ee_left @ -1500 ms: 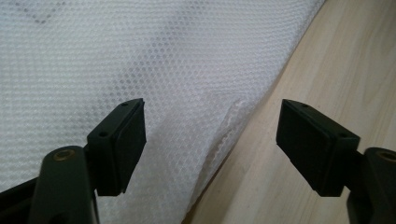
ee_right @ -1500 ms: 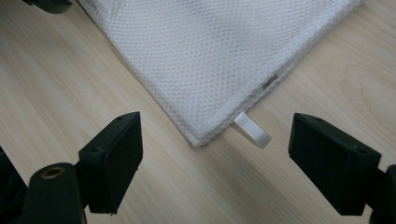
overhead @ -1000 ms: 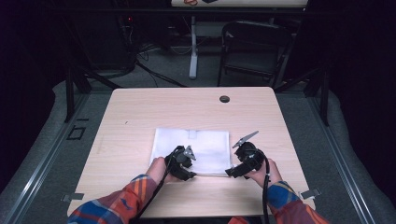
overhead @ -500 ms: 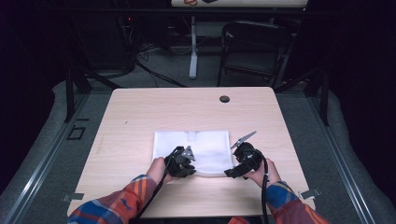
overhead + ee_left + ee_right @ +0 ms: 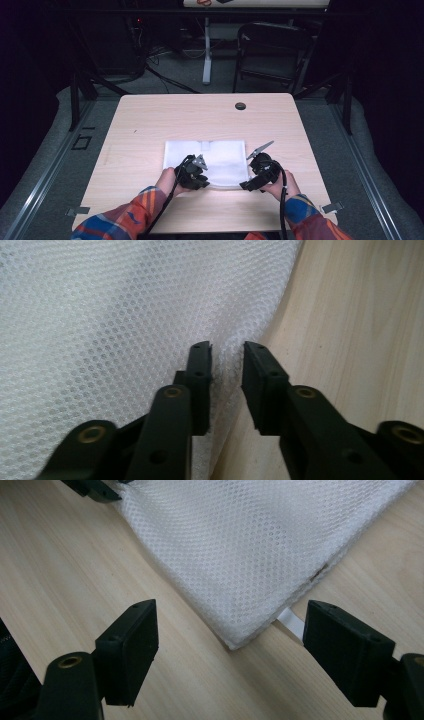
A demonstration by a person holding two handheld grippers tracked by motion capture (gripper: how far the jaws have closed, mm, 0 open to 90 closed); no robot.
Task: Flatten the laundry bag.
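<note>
White mesh bag (image 5: pixel 207 161) lies flat on pale wooden table (image 5: pixel 150 125); left tongs (image 5: pixel 227 352) just reopened slightly astride its edge; right tongs (image 5: pixel 230 625) gape wide.

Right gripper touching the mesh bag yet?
Apart. The right gripper view shows the right gripper with jaws wide open, the corner of the white mesh bag lying between them on the table, bare wood either side.

White mesh cloth bag (image 5: pixel 260 550), honeycomb weave; matt pale wood-grain table (image 5: pixel 75 565).
</note>
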